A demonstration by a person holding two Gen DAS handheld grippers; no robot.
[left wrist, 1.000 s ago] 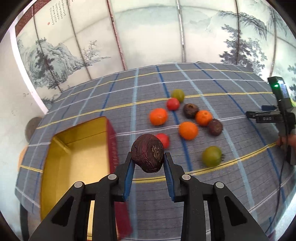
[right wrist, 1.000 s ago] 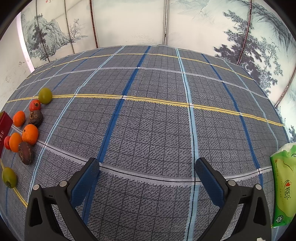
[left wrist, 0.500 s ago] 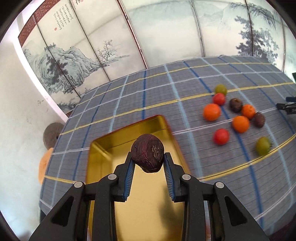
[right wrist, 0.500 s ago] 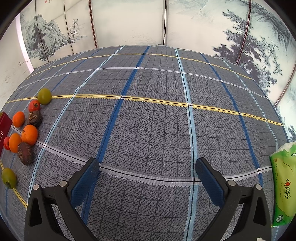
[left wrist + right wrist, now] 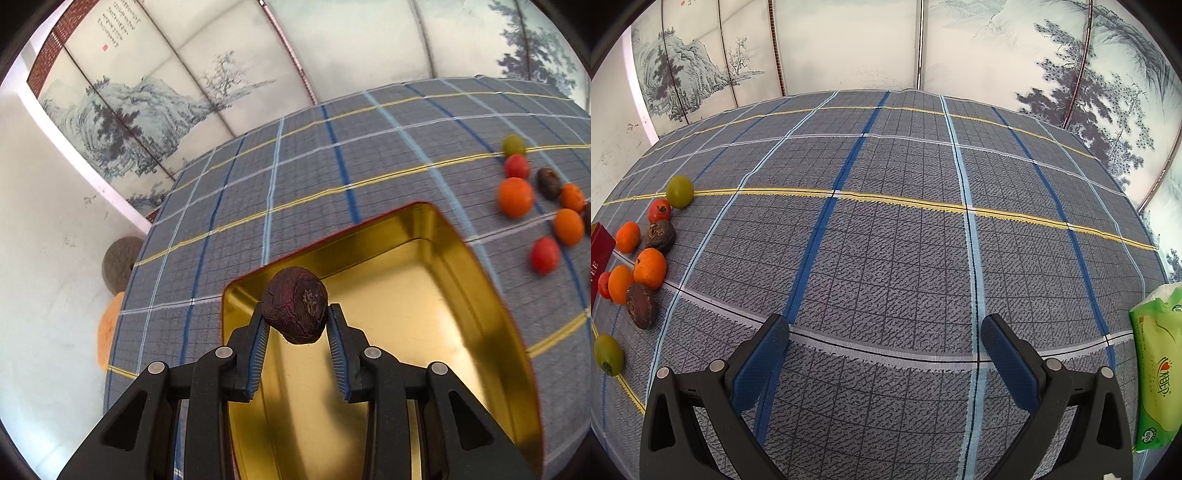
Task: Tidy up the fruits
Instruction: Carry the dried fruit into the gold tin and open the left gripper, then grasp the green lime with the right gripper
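Gripping a dark wrinkled fruit (image 5: 295, 305), the left claw (image 5: 295, 328) has both blue pads pressed against the fruit's sides. The fruit sits at the fingertips, projecting forward and above them. Claw and fruit are positioned over the gold tin (image 5: 476, 295), above its near-left part; whether the fruit touches the tin floor cannot be determined. The tin rests on the plaid table (image 5: 295, 166).

To the right of the tin, loose fruits lie on the table in a cluster: oranges (image 5: 515, 196), red fruits (image 5: 545, 254), a green fruit (image 5: 513, 144) and a dark fruit (image 5: 549, 178).

The right claw (image 5: 884, 338) is spread wide with nothing between its pads, above bare cloth. The fruit cluster (image 5: 650, 268) lies well to its left. A green wipes pack (image 5: 1158, 365) lies at the right table edge.
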